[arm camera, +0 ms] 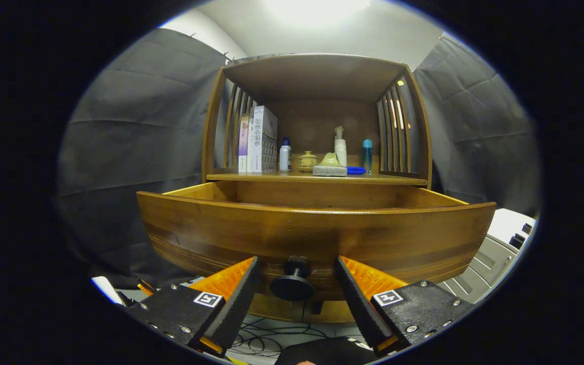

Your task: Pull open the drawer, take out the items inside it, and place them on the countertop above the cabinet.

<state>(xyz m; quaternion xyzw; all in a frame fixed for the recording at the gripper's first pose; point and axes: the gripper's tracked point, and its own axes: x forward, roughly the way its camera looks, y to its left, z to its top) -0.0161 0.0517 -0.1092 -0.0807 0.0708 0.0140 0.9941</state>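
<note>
The wooden drawer (317, 233) stands pulled out toward me, its front panel close ahead. Its round dark knob (292, 284) sits between my fingers, with a gap on each side. My gripper (297, 266) is open around the knob, touching nothing. The drawer's inside is hidden behind its front panel. Above it lies the countertop (403, 179), carrying books (259, 139), a white bottle (285, 155), a small lidded pot (306, 160), a pump bottle (340, 144), a blue bottle (367, 154), a grey sponge block (329, 171) with a yellowish item on it and a blue object (356, 170).
The cabinet has slatted side walls (398, 129) and a wooden top (317, 68) over the countertop. Cables (271, 337) lie on the floor under the drawer. A white and grey device (495, 253) stands low to the right.
</note>
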